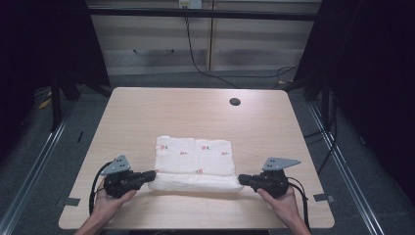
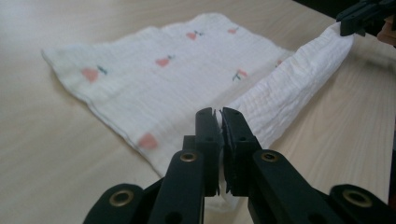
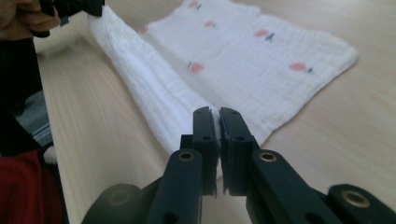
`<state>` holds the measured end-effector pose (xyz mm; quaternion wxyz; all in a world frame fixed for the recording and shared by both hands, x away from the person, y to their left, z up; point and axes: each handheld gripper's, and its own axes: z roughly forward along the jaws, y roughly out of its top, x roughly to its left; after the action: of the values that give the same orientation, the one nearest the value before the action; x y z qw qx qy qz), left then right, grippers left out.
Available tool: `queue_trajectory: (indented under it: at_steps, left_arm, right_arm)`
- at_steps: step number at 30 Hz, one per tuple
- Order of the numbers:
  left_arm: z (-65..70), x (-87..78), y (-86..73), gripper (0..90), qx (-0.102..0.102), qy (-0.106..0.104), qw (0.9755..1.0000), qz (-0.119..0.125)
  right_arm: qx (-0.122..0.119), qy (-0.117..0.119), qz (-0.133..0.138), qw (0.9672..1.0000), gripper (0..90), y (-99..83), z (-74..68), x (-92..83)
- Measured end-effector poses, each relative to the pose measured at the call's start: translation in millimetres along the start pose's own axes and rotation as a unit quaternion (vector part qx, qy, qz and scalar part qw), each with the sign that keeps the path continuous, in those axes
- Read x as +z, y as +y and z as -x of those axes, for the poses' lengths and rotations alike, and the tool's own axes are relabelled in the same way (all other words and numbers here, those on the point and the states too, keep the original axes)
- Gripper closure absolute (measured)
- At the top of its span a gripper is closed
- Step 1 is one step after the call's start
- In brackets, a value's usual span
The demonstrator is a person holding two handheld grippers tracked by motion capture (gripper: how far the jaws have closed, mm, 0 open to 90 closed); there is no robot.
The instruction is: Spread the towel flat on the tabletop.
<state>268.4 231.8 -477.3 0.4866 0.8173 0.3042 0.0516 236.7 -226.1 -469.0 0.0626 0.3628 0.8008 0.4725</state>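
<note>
table (image 1: 147,107): light wood, round cable hole (image 1: 235,102) near far edge | beyond table: pale cabinets (image 1: 156,39), black cable (image 1: 195,58) | beside table: grey floor (image 1: 44,147)

White cloth (image 1: 193,155) with pink fruit print, flat on worktop (image 1: 254,122); near edge rolled, lifted at both ends.

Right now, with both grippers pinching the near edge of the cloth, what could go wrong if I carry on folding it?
1. The left gripper and right gripper each hold just a thin bit of the cloth at its corner; it may slip out.
2. The lifted edge sags into a roll between them, so the fold may land bunched.
3. The far part lies loose on the table and may drag.
</note>
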Motion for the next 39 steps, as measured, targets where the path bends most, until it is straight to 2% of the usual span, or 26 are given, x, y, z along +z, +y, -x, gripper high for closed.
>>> queue_trajectory:
  at_steps: [1,6,9,13,15,18,22,26,30,34,36,38,39]
  left_arm:
    - [2.9,1.0,-4.3,85.9,0.009,0.002,0.9999,-0.012]
    - [2.7,2.8,-9.7,84.9,0.003,-0.013,0.9997,-0.021]
    - [4.3,4.2,-10.4,82.4,0.007,-0.024,0.9994,-0.026]
    - [6.0,-1.8,-7.3,76.0,0.001,-0.030,0.9996,-0.002]
    - [4.9,-4.3,-5.9,72.9,-0.011,-0.036,0.9992,0.011]
    - [1.4,-5.4,-2.8,71.0,-0.011,-0.024,0.9995,0.017]
    - [-5.4,4.9,4.3,69.6,-0.005,-0.008,1.0000,-0.002]
    - [-12.9,16.1,19.7,70.6,0.013,-0.002,0.9995,-0.030]
    - [-30.7,29.0,35.3,73.0,0.000,0.013,0.9995,-0.030]
    - [-48.8,42.6,43.3,74.1,-0.017,0.020,0.9991,-0.032]
    - [-56.6,51.4,44.0,74.6,-0.035,0.013,0.9980,-0.051]
    - [-58.5,60.8,39.8,73.3,-0.030,0.021,0.9971,-0.066]
    - [-58.3,64.8,36.7,73.3,-0.032,0.017,0.9965,-0.075]
  right_arm:
    - [-0.003,0.002,-0.010,0.9999,84.9,-3.3,-1.6,2.3]
    - [0.004,0.011,-0.027,0.9996,82.6,-12.5,-5.1,8.3]
    - [0.011,0.020,-0.018,0.9996,78.2,-14.5,-6.9,6.6]
    - [0.016,0.013,-0.007,0.9998,70.3,-12.6,-9.3,2.3]
    - [0.015,0.012,-0.001,0.9998,67.7,-11.3,-8.8,1.0]
    - [0.019,0.011,0.009,0.9997,64.5,-8.0,-7.9,-2.0]
    - [0.017,0.003,0.011,0.9998,63.3,-1.8,-2.9,-0.4]
    - [0.012,-0.006,0.004,0.9999,63.1,12.1,7.6,11.4]
    - [0.007,-0.007,-0.005,0.9999,61.8,29.4,19.0,29.1]
    - [0.001,-0.008,-0.031,0.9995,63.0,40.6,27.4,53.1]
    - [-0.001,-0.013,-0.040,0.9991,62.8,42.0,31.7,64.4]
    - [0.011,-0.023,-0.043,0.9987,61.7,39.8,38.6,76.9]
    - [0.014,-0.025,-0.047,0.9985,61.9,37.6,42.1,82.6]
